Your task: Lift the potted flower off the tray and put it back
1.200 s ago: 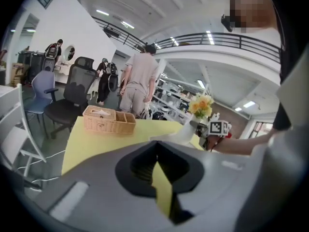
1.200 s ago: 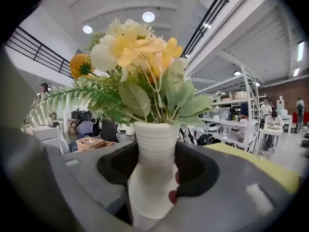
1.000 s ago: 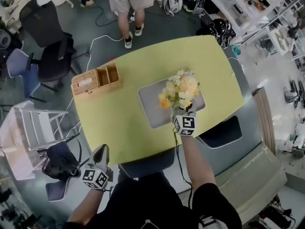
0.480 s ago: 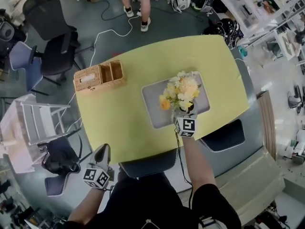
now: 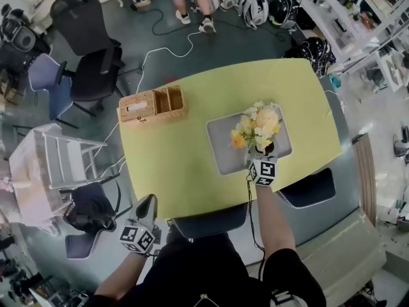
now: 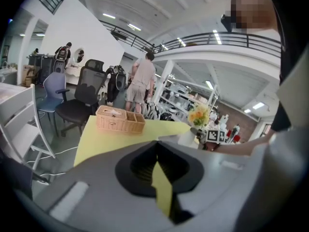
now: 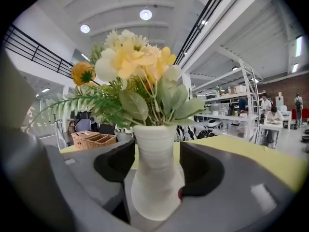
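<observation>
Potted flower (image 5: 257, 128): stood on tray (image 5: 220, 153) between right tongs (image 7: 158, 149), jaws opening off its white neck; left tongs (image 6: 157, 143) narrow, empty, well apart; release apparently in hand, next needing a straight, nudge-free withdrawal.

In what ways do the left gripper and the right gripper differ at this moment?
The left gripper has its jaws shut and empty; the right gripper has its jaws opening, with the white vase between them. The left gripper hangs short of the yellow table; the right gripper reaches over the gray tray. Both carry a marker cube.
</observation>
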Action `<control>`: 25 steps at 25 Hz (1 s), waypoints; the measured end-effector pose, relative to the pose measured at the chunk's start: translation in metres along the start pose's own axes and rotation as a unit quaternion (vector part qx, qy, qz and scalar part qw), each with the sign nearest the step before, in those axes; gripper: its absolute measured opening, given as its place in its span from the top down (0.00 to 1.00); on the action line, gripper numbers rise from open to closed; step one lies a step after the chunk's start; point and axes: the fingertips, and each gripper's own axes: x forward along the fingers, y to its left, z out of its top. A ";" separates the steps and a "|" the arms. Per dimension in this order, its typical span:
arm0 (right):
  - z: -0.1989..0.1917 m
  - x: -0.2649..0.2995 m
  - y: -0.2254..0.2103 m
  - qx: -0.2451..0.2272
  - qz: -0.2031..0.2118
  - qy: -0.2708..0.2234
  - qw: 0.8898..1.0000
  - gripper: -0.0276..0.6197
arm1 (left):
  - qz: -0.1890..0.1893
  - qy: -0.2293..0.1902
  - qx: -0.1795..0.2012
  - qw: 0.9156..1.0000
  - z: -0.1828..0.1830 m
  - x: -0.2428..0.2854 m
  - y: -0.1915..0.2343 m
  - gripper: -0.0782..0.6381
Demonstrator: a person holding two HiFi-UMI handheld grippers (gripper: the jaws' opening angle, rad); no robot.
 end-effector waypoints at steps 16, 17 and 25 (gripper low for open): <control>0.013 -0.135 0.054 0.068 -0.069 0.026 0.995 0.50 | -0.016 -0.061 0.010 0.998 0.032 -0.090 0.048 0.88; 0.019 -0.145 0.071 0.075 -0.060 0.025 0.995 0.54 | -0.018 -0.066 0.011 0.998 0.034 -0.099 0.053 0.88; 0.086 -0.192 0.270 0.108 0.081 0.057 0.989 0.90 | -0.012 -0.109 0.036 0.993 0.054 -0.174 0.091 0.88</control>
